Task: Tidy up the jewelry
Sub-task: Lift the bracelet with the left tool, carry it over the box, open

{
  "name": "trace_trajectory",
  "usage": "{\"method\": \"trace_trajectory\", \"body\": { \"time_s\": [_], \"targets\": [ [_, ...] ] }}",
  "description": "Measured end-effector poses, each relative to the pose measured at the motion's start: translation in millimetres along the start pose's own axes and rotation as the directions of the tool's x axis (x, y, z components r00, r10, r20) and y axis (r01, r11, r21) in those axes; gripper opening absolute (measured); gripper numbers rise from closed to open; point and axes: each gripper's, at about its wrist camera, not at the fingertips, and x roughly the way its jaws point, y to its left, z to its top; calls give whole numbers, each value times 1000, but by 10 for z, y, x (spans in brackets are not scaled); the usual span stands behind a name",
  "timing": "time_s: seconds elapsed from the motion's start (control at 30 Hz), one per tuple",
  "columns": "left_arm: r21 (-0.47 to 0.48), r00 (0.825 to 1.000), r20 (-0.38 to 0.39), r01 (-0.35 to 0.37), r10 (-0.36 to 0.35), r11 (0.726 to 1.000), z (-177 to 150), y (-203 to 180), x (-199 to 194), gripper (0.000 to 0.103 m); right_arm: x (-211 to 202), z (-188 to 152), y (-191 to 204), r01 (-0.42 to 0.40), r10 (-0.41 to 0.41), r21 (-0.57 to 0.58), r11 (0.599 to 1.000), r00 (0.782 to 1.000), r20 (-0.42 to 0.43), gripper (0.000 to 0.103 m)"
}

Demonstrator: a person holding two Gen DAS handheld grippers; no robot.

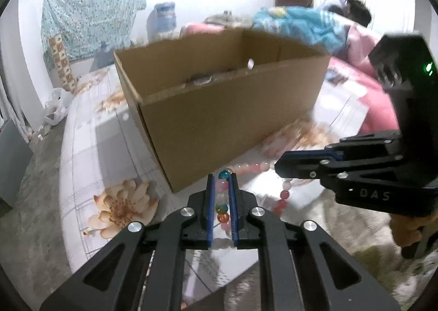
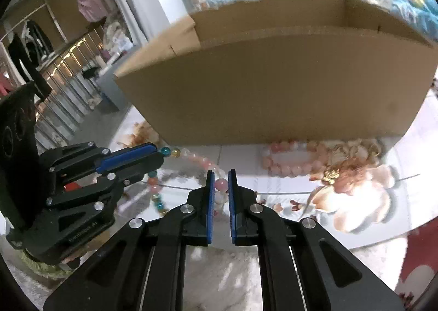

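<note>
A bead necklace (image 1: 251, 167) of pink, clear, teal and orange beads is stretched between both grippers above the bed. My left gripper (image 1: 222, 176) is shut on its multicoloured end; it also shows in the right wrist view (image 2: 160, 153). My right gripper (image 2: 219, 174) is shut on pink and clear beads (image 2: 221, 184) of the same necklace; it shows in the left wrist view (image 1: 277, 167). An open cardboard box (image 1: 219, 97) stands just behind the grippers (image 2: 273, 83). A pink bead bracelet (image 2: 290, 159) lies on the bed at the box's foot.
A floral bedsheet (image 1: 120, 207) covers the bed. A gold trinket (image 2: 331, 174) lies on the flower print. Pink bedding (image 1: 380, 102) and blue cloth (image 1: 301, 23) lie behind the box. A water jug (image 1: 163, 19) stands by the wall. The floor (image 1: 35, 163) drops off at left.
</note>
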Motion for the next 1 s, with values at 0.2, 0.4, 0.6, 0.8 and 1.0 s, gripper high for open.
{"method": "trace_trajectory", "body": {
  "time_s": [0.2,0.4,0.6,0.8,1.0],
  "targets": [
    [1,986,137,92,-91,996,337,-38,-518,9,-500,199,66,2,4,-46,999,991,132,7],
    [53,948,291,121,-131,991,900,14,-886,9,-871,700,220,-8,50,-142,990,956,291,7],
    [44,950,305,51,-62,998,1342,262,-584,9,-512,1310,134,-50,90,-163,985,965,248,7],
    [-1,985,172,29,-28,1000,1298,467,-55,9,105,1469,-22,-77,86,-118,990,994,68,7],
    [5,998,58,5,-5,1000,1133,502,286,10,432,1530,-99,-101,94,-86,991,992,-79,8]
  ]
}}
